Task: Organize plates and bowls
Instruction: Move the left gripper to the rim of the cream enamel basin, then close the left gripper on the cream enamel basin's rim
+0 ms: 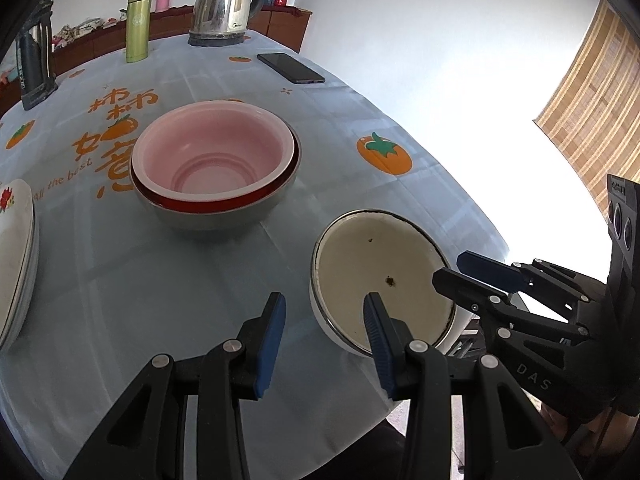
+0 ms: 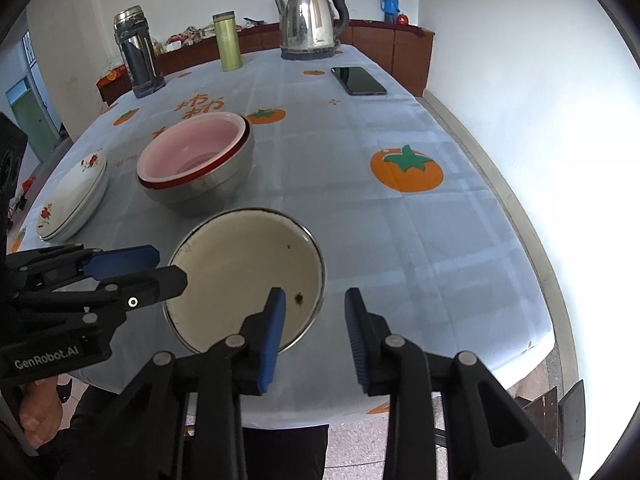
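Observation:
A cream enamel bowl (image 1: 372, 264) (image 2: 240, 264) with a dark rim and a few chipped spots sits near the table's front edge. My left gripper (image 1: 324, 298) straddles its left rim, one blue pad inside and one outside, with a wide gap and no pressing. My right gripper (image 2: 314, 294) straddles the right rim the same way, its pads apart from the metal. Each gripper also shows in the other's view, the right gripper (image 1: 448, 270) and the left gripper (image 2: 172, 265). Farther back, a pink bowl (image 1: 212, 156) (image 2: 192, 152) is nested in a red-rimmed bowl inside a steel bowl.
A stack of white flowered plates (image 1: 16, 256) (image 2: 74, 196) lies at the left. A steel kettle (image 2: 310, 20), green flask (image 2: 228, 42), dark thermos (image 2: 138, 52) and phone (image 2: 358, 80) stand at the far end. The table edge (image 2: 532, 264) runs along the right.

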`<state>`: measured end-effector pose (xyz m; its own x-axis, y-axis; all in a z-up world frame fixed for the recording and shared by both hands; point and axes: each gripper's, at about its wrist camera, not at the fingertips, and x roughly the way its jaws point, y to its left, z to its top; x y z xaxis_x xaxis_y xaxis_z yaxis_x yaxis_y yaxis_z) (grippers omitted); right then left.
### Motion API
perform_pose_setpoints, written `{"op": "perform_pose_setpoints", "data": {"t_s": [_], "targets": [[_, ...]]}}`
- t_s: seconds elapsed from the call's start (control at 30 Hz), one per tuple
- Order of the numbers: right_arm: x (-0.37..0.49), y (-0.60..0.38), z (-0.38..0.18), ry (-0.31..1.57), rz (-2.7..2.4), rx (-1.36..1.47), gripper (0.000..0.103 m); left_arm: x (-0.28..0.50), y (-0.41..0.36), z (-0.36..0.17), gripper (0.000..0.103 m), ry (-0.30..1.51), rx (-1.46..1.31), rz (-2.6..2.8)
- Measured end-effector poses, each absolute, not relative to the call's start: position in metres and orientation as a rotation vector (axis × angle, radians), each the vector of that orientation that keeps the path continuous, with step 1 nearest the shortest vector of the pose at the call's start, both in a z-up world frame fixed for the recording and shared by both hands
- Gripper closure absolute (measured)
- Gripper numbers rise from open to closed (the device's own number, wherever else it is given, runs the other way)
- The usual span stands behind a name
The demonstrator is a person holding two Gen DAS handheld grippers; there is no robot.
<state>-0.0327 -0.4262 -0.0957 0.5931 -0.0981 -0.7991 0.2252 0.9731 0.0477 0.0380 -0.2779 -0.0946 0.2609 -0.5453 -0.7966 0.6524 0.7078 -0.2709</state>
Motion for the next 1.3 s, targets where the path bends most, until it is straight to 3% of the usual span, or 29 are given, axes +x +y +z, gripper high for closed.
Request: {"op": "perform_pose_setpoints", "data": {"t_s": [0.23,0.3,0.5,1.3], "targets": [[-0.033,-0.424,-0.099,0.927,-0.184,0.145,0.081,0.037,-0.281,-0.1,0.061,1.028,0.129,-0.814],[-0.032,-0.424,-0.1,0.929,-0.181,0.143,0.082,0.036,-0.282,-0.1,0.072,1.029,0.129,-0.818],[-0.032,-0.423,-0.102,0.935,-0.178,0.145,0.087,0.036,-0.283,-0.104,0.084,1.036,0.128,-0.821],[-0.04,-0.404,-0.094,0.921,-0.145,0.128,0.088,0.028,-0.265,-0.093,0.088,1.009,0.126,-0.788]]}}
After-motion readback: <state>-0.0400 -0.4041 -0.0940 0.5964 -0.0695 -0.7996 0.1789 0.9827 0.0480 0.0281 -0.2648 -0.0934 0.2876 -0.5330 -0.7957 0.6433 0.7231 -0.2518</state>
